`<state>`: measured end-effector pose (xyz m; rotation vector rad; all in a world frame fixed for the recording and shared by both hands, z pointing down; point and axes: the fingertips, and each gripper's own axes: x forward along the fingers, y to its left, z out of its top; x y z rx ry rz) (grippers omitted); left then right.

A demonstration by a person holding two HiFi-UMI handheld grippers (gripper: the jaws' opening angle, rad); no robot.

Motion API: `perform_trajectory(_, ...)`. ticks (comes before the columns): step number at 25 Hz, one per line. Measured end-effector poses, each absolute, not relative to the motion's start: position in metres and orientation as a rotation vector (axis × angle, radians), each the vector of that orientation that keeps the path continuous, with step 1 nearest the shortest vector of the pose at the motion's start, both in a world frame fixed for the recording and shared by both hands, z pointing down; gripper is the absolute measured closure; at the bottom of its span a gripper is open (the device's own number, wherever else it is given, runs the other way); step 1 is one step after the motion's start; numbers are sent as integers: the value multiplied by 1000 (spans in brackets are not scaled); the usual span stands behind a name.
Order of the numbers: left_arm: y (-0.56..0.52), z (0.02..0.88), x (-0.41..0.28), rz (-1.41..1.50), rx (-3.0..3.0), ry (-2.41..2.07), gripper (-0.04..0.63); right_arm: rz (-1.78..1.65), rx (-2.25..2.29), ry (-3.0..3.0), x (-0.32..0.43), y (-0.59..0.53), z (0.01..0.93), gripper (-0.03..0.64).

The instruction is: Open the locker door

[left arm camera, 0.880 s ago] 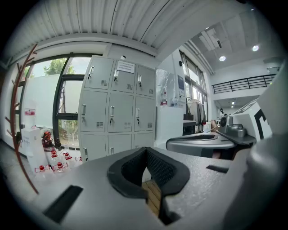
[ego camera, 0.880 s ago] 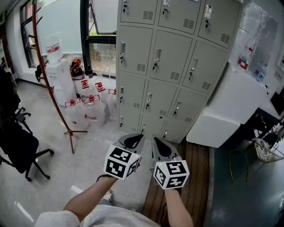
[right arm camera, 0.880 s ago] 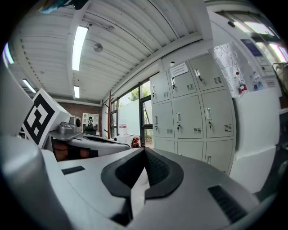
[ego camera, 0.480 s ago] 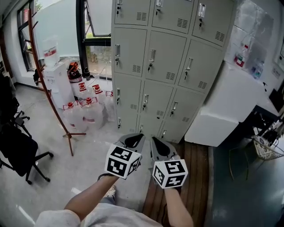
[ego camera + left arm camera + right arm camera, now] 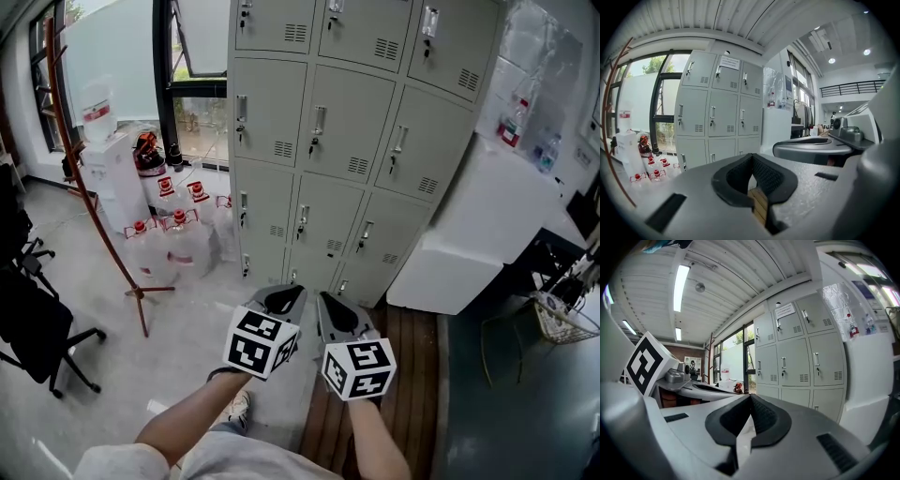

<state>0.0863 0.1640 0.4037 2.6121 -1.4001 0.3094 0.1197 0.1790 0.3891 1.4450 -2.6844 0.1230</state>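
Well short of the locker (image 5: 349, 141), two claws closed on nothing

Its front has drawn nearer in the head view over the last second, so the approach looks under way, nothing touched yet. Left claw (image 5: 281, 294) and right claw (image 5: 334, 307) hang side by side; twelve doors (image 5: 267, 112), three columns, all shut.

Floor (image 5: 192, 323) up to lockers (image 5: 347, 141) clear; water jugs (image 5: 178, 239) at left, white cabinet (image 5: 478, 234) at right flank it.

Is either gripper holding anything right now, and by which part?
Nothing is held. The left gripper and the right gripper both have jaws shut and empty, short of the lockers.
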Motion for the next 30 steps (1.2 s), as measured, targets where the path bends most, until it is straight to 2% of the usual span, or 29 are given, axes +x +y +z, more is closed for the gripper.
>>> perform_trajectory(18,-3,387,9,279,2699,-1247,589,119,1571,-2591,45,19,374,614)
perform_trajectory(30,-74,386,-46,241,2721,-1190,589,127,1578,-2555,-16,-56,374,614)
